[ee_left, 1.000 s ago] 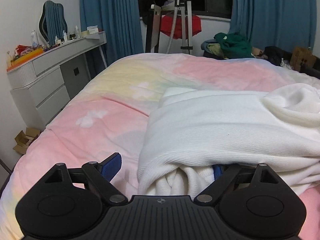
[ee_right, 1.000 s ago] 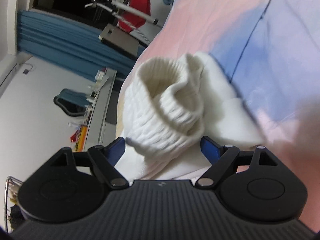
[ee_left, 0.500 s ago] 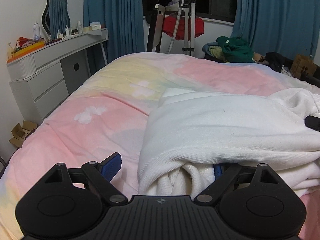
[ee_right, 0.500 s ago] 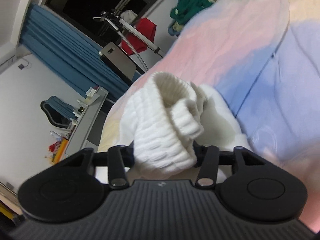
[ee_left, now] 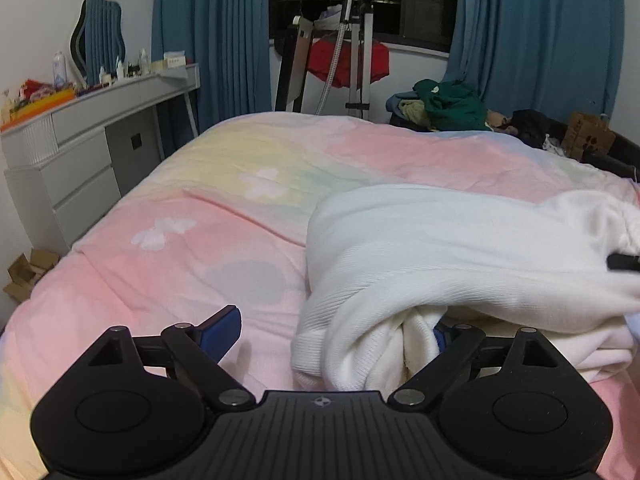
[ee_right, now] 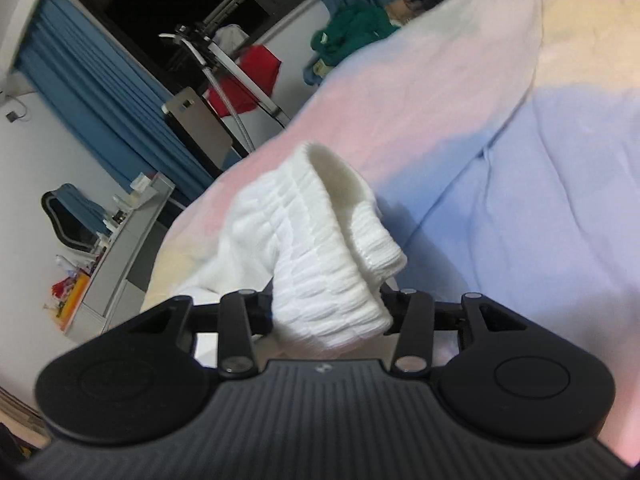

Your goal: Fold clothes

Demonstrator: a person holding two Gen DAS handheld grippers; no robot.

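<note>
Knit fabric fills the right gripper [ee_right: 329, 312], whose jaws are clenched on the ribbed cuff of the white sweater [ee_right: 316, 240]; the left gripper [ee_left: 332, 330] is spread wide, its right finger tucked into the sweater's rolled edge [ee_left: 368, 340] and its blue-padded left finger [ee_left: 220, 326] bare over the bed [ee_left: 180, 264]. Sweater bulk lies bunched on the bed's pastel pink, yellow and blue duvet, with a grey dresser [ee_left: 80, 148] and mirror [ee_left: 98, 38] at left, blue curtains [ee_left: 212, 32], a garment steamer [ee_left: 356, 40] by the dark window, a green clothes pile [ee_left: 452, 106] and a cardboard box [ee_left: 588, 136] whose print cannot be read
</note>
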